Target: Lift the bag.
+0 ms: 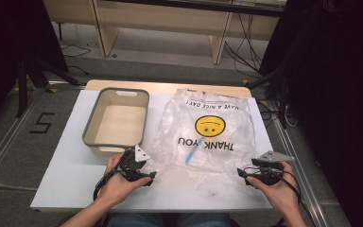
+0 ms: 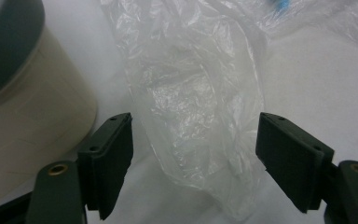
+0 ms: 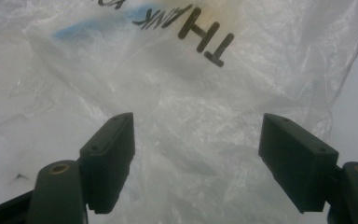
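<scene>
A clear plastic bag (image 1: 208, 137) with a yellow smiley face and "THANK YOU" print lies flat on the white table (image 1: 66, 175). A thin blue object (image 1: 190, 152) shows through it. My left gripper (image 1: 147, 170) sits at the bag's near left corner, jaws open. In the left gripper view a crumpled fold of the bag (image 2: 191, 93) lies between the wide-apart jaws of that gripper (image 2: 193, 126), and the pads do not touch it. My right gripper (image 1: 242, 176) is at the near right corner, also open. Its jaws (image 3: 198, 123) straddle the bag (image 3: 177, 84) without pressing on it.
An empty beige bin with a grey rim (image 1: 90, 124) stands left of the bag, and its wall (image 2: 28, 107) is close beside my left gripper. The table's near edge runs just below both hands. Shelving and cables lie on the floor beyond the table.
</scene>
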The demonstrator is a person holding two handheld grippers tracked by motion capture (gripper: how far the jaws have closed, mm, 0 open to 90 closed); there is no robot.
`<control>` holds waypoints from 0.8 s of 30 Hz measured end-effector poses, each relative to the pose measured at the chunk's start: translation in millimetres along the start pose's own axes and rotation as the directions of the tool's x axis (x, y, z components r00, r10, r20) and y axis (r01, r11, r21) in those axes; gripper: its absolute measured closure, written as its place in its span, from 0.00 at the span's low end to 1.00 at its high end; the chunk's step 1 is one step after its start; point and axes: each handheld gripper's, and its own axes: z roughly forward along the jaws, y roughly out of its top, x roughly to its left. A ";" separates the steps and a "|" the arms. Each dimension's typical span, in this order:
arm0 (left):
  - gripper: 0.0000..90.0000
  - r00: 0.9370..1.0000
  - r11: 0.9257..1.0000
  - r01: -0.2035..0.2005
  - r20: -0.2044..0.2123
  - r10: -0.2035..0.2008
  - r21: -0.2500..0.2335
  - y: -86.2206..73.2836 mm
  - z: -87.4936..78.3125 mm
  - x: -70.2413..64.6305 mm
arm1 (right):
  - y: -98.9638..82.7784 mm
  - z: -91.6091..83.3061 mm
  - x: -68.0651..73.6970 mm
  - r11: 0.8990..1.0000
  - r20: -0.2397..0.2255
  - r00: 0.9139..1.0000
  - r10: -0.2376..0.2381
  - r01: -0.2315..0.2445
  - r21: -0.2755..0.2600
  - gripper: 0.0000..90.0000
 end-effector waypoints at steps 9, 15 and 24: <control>0.30 0.998 1.000 0.015 0.058 -0.014 -0.008 1.8 0.7 -1.8 | -7.3 -2.3 0.6 0.998 -0.001 1.000 -0.005 0.005 0.066 0.24; 0.28 0.998 1.000 -0.020 0.058 0.019 0.019 -0.4 2.8 -5.3 | -12.6 -2.4 0.8 0.995 -0.008 1.000 -0.004 0.005 0.100 0.21; 0.27 0.999 0.997 -0.023 0.036 0.020 0.079 -4.1 11.8 -2.3 | -18.1 -0.2 -1.8 0.987 0.022 1.000 -0.011 0.007 0.160 0.19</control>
